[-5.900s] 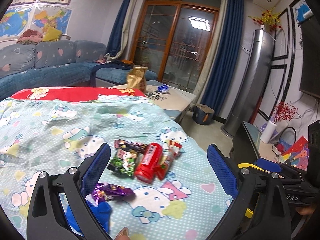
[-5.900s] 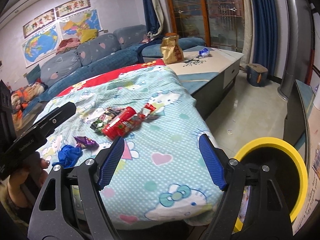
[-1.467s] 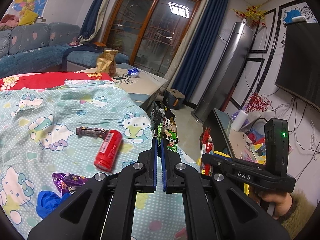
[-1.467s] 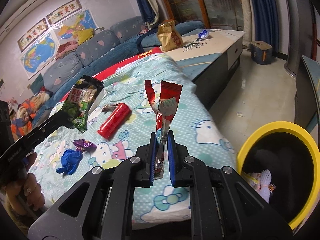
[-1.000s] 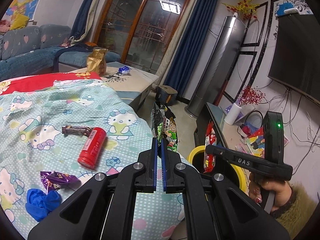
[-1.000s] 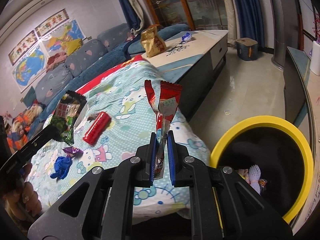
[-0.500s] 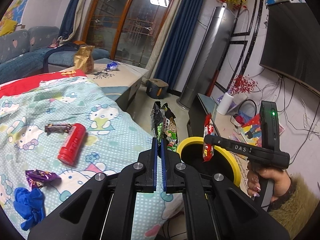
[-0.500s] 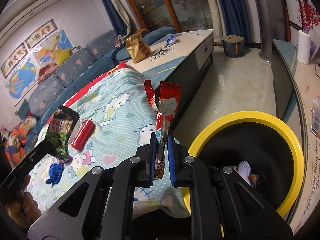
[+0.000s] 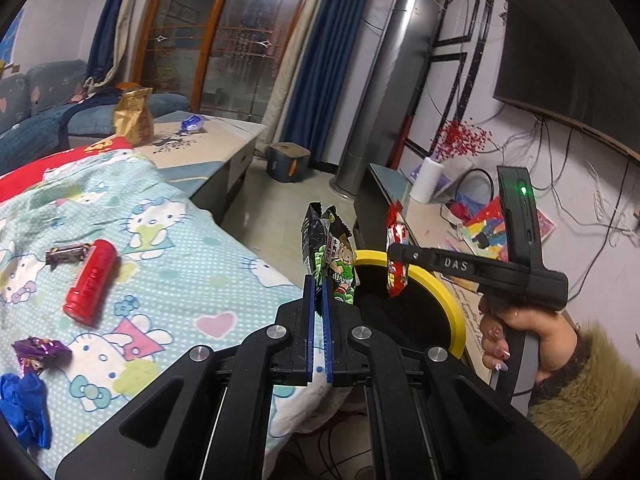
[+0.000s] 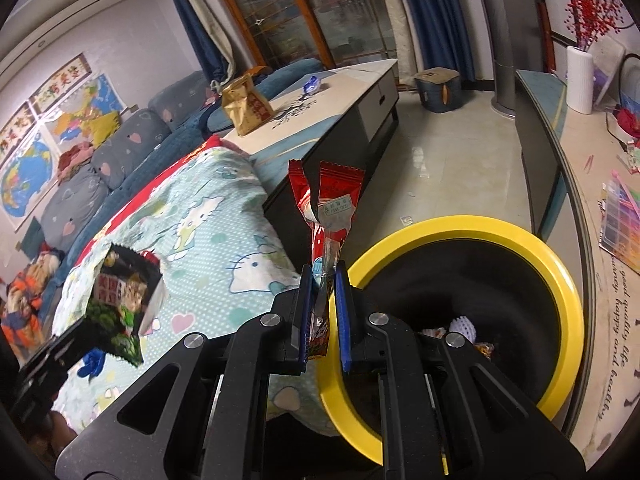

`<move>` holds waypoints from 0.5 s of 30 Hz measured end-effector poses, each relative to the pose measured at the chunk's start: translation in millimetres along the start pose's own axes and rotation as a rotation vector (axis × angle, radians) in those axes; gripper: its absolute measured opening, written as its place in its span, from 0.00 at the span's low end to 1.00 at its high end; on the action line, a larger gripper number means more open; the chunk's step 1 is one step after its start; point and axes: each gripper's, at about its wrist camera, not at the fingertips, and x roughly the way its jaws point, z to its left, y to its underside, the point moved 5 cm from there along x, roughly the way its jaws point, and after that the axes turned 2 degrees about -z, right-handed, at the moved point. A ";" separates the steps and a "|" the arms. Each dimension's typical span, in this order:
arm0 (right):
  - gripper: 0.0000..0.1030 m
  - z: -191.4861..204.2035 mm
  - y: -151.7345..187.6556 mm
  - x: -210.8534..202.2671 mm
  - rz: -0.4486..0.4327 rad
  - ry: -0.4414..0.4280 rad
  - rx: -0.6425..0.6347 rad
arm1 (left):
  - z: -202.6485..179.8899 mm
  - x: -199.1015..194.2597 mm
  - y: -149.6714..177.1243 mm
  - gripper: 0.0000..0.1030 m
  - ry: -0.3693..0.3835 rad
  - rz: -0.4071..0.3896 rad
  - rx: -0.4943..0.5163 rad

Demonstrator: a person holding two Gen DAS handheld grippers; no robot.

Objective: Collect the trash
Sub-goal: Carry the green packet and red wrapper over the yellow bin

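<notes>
Both tongs clamped: left tongs [image 9: 318, 292] on green wrapper [image 9: 330, 258], right tongs [image 10: 323, 286] on red wrapper [image 10: 326, 216]. Carry over the bin [image 10: 556, 276], then release.

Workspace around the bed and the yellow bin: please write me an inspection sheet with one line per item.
Surface: Hello Kitty bedspread, wrinkled.
Job's things: green snack wrapper and red wrapper are held; red can, brown candy bar, purple wrapper, blue crumpled piece lie on the bedspread; yellow-rimmed bin beside the bed, some trash inside.
Clutter: gold bag on the low table.
Grippers: left gripper shut on green snack wrapper; right gripper shut on red wrapper.
Cables: loose wires under the TV.
Surroundings: sofa, curtains, glass doors.
</notes>
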 end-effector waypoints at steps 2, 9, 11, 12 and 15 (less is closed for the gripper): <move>0.07 -6.4 -0.5 -0.4 -0.003 0.009 0.010 | -3.4 2.6 0.4 0.03 0.006 0.004 0.007; 0.07 -22.1 -3.5 -4.4 -0.021 0.041 0.033 | -17.4 13.8 5.4 0.03 0.031 0.019 0.028; 0.07 -27.7 -5.2 -4.3 -0.023 0.049 0.043 | -21.8 16.6 6.8 0.03 0.037 0.022 0.036; 0.07 -29.8 -5.5 -4.3 -0.024 0.051 0.047 | -25.1 18.9 7.9 0.03 0.043 0.026 0.042; 0.07 -37.0 -6.1 -3.8 -0.027 0.065 0.061 | -31.6 23.2 9.7 0.03 0.056 0.032 0.054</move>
